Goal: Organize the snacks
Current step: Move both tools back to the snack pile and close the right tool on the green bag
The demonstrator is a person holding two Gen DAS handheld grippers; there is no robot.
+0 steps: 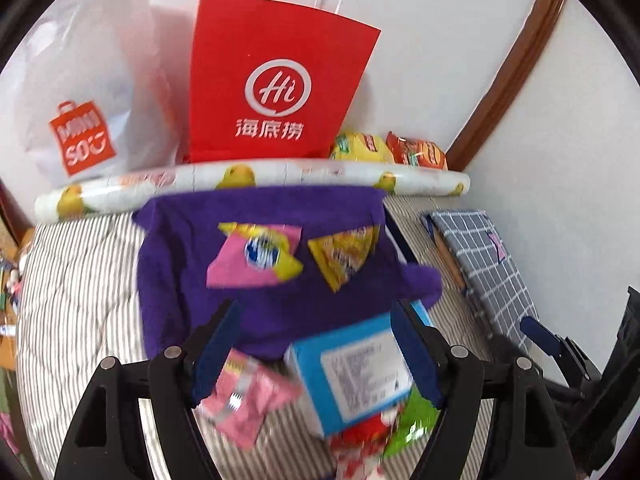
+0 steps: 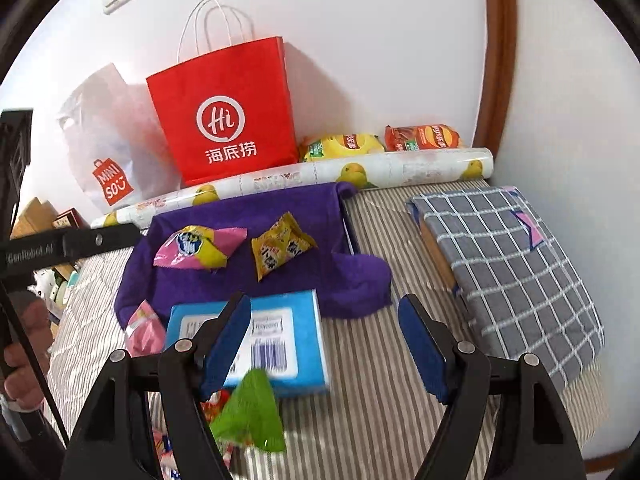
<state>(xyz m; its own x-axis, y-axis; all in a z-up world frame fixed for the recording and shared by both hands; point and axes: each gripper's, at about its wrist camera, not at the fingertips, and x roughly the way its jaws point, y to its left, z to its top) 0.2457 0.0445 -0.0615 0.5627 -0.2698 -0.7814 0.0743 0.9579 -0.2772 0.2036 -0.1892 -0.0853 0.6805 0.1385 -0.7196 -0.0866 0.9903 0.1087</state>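
Both grippers are just hanging loose with nothing pinched: the left gripper point(image 1: 316, 348) has its jaws spread over the blue box point(image 1: 352, 380) and a pink snack pack point(image 1: 244, 404), and the right gripper point(image 2: 326, 344) gapes over the striped bedding point(image 2: 380, 392) beside that same box, with a green packet point(image 2: 250, 416) lying by its left finger. Further out, a pink-and-yellow snack bag point(image 2: 198, 252) and a yellow snack bag point(image 2: 280, 250) sit near each other on the purple cloth point(image 2: 248, 292). Past the rolled duck-print paper point(image 2: 400, 170), two chip bags point(image 2: 344, 146) lie against the wall next to the red paper bag point(image 2: 228, 120).
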